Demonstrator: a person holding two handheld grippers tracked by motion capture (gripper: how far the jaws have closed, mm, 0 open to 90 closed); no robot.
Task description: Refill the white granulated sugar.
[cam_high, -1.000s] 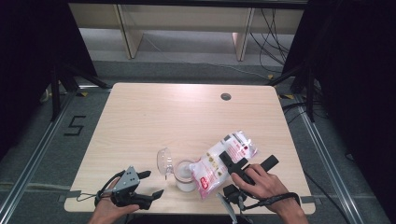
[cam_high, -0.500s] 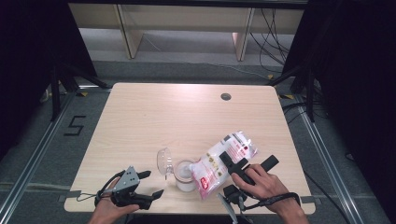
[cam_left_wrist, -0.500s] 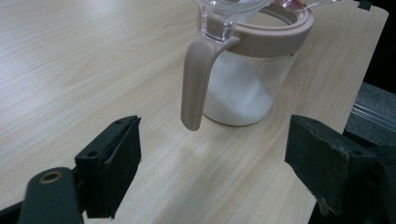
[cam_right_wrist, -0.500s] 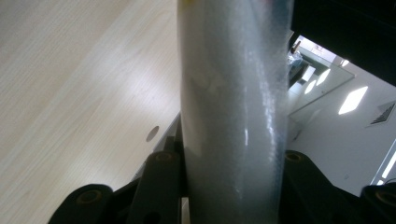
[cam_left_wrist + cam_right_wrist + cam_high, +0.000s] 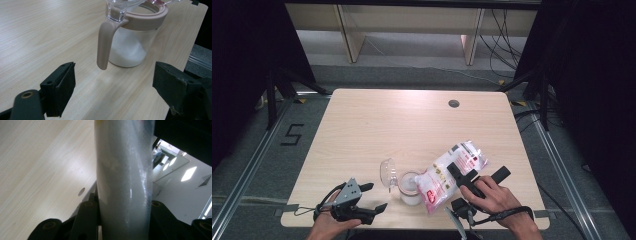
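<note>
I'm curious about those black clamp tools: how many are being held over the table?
2. The left black two-jaw gripper hovers open near the table's front edge; the right black two-jaw gripper clamps a clear plastic bag of white powder tilted over the pink-rimmed clear jar.

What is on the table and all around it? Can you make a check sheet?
Surface: wooden table, a round hole near the far edge.
Job's things: bag tilted over the jar, which holds white powder; its clear lid stands open.
Clutter: nothing seen.
Tools: left tool open, beside the jar; right tool shut on the bag.
Cables: one trails from each tool; more on the floor behind.
Surroundings: grey floor, dark curtains, shelf legs.
</note>
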